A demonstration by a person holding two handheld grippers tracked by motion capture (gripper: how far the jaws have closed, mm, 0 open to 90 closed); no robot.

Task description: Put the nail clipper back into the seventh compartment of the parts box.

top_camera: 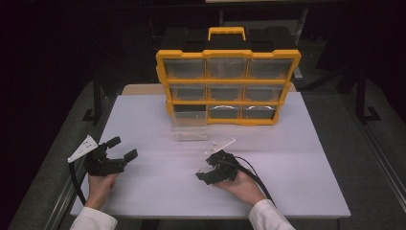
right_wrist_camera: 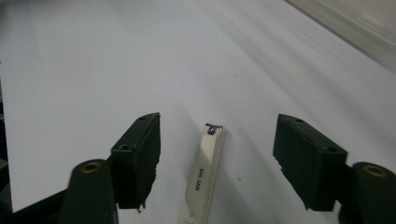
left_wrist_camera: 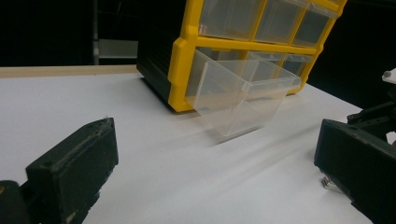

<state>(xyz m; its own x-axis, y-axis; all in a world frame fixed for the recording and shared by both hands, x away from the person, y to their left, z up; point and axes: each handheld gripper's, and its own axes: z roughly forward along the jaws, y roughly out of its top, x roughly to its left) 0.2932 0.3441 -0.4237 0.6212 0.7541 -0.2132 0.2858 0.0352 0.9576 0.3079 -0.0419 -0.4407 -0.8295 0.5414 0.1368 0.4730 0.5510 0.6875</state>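
A: How did the right tool (right_wrist_camera: 217,154) stand?

B: Its jaws stood wide apart over the white surface (right_wrist_camera: 140,60), and a nail clipper (right_wrist_camera: 204,177) lay flat between them, touching neither pad. From the high view that tool (top_camera: 207,171) sat low near the front of the surface, in the person's right hand (top_camera: 244,188).

A: And the left tool (top_camera: 120,149)?

B: It was spread wide too, with nothing between its jaws, resting in the left hand (top_camera: 99,187) near the surface's left edge, well apart from the right one.

A: What lay beyond them?

B: A clear plastic drawer (top_camera: 189,125) hung pulled out from the bottom left slot of the yellow and black organiser (top_camera: 229,53) at the far side. In the left gripper view that drawer (left_wrist_camera: 243,95) tilted down toward the surface, and I could not tell whether it held anything
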